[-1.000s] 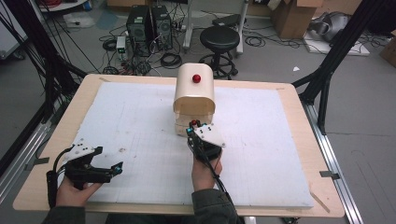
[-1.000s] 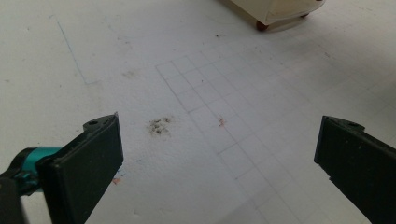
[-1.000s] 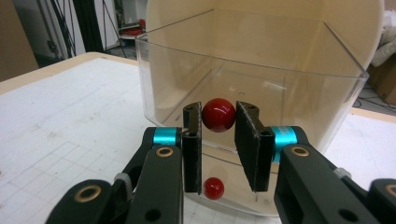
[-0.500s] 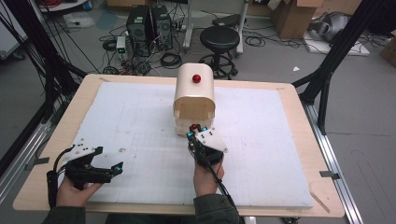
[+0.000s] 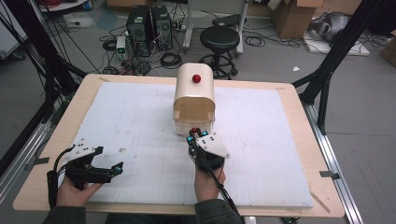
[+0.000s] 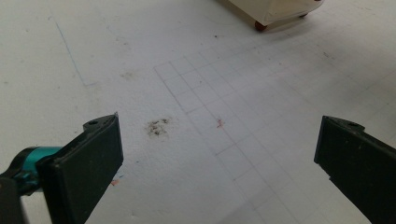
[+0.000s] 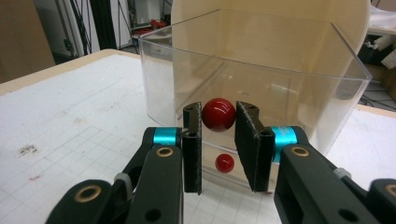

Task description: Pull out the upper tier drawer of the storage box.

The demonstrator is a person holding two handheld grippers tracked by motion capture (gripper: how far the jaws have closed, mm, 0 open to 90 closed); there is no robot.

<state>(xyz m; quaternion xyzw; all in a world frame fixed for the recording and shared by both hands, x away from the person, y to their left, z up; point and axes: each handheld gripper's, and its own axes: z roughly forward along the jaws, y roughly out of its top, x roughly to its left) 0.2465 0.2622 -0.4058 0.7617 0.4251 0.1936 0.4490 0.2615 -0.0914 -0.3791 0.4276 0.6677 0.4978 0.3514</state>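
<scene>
- Nearest us, the left tool (image 5: 114, 169) rests at the desk's near left corner, well apart from the cream box (image 5: 194, 95); its own view shows the jaws wide apart over bare gridded sheet.
- The right tool (image 5: 196, 136) sits just in front of the box, clamped on the red knob (image 7: 218, 114) of a clear drawer (image 7: 299, 84).
- The right gripper view reveals the drawer's clear walls and a smaller red knob (image 7: 224, 163) below; from above we barely make them out.
- The left gripper view cuts off the box, leaving one corner and a red foot (image 6: 259, 26).
- The white sheet (image 5: 261, 140) covers the wooden desk (image 5: 51, 140); beyond the box stand a stool (image 5: 219, 39) and computer towers (image 5: 148, 23) amid cables.
</scene>
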